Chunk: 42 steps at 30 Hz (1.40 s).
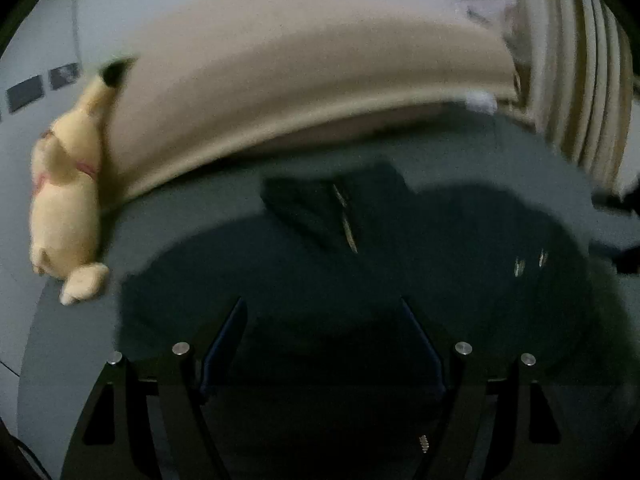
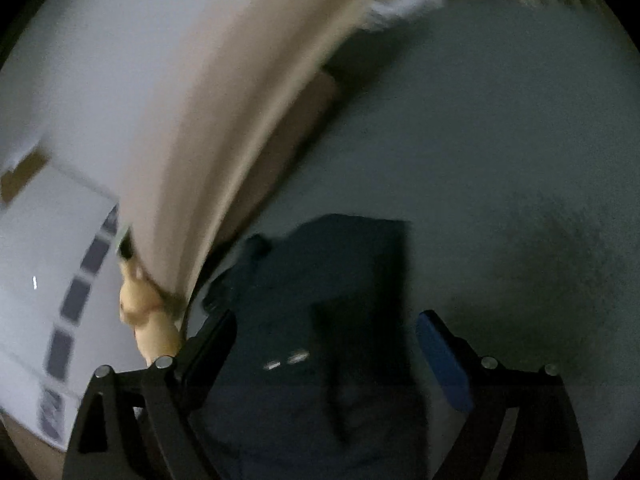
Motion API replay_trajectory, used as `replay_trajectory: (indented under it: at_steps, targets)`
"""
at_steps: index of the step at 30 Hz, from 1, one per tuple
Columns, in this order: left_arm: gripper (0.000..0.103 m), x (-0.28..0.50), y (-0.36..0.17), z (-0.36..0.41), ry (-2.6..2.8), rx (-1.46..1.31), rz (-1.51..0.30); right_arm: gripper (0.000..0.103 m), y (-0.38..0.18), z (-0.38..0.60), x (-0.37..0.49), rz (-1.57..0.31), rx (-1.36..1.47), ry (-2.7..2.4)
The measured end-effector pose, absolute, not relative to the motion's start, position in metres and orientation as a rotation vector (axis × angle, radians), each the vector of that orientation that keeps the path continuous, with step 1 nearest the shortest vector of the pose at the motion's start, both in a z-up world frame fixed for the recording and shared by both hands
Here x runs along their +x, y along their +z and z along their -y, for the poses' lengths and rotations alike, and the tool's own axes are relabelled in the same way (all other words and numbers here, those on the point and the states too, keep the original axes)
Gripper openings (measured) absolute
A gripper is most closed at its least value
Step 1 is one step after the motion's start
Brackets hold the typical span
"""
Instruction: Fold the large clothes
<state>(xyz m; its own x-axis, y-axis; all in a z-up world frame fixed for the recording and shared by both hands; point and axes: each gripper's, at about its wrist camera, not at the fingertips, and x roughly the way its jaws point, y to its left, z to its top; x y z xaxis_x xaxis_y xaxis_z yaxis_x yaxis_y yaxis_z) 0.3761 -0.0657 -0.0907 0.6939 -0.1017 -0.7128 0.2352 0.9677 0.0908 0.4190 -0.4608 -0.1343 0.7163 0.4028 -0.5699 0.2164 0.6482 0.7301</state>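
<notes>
Both views blurred. Left gripper (image 1: pixel 324 320): blue-padded jaws spread, nothing pinched; dark, crumpled fabric garment (image 1: pixel 360 264) w/ small metal fittings lies below and ahead of it on the grey-green bed sheet (image 1: pixel 192 200). Right gripper (image 2: pixel 326 334): jaws spread wide, not pressing on anything; same garment (image 2: pixel 304 280) lies under and between them on the sheet (image 2: pixel 480 140). Beige padded headboard (image 1: pixel 280 80) behind; yellow plush toy (image 1: pixel 68 200) at its end, near garment's edge.
</notes>
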Motion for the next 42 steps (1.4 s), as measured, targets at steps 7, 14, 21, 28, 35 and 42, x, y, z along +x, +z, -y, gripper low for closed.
replay_trajectory:
  at_steps: [7,14,21,28,35,42]
  targets:
    - [0.08,0.387,-0.129,0.064,-0.18,0.143,-0.892,0.013,-0.149,0.444,0.467,-0.884,0.748,0.143]
    - [0.081,0.387,-0.141,0.074,-0.161,0.161,-0.895,0.028,-0.144,0.43,0.472,-0.901,0.627,0.077]
    - [0.082,0.388,-0.144,0.074,-0.16,0.15,-0.885,0.09,-0.141,0.421,0.394,-0.908,0.656,0.152]
    - [0.082,0.385,-0.129,0.062,-0.189,0.097,-0.901,0.023,-0.16,0.393,0.394,-1.02,0.521,0.126]
    - [0.082,0.3,-0.07,-0.028,-0.181,-0.07,-0.806,0.092,-0.123,0.404,0.309,-0.869,0.587,0.111]
    - [0.083,0.161,-0.082,-0.141,-0.024,-0.241,-0.847,0.092,-0.097,0.407,0.194,-0.8,0.581,0.156]
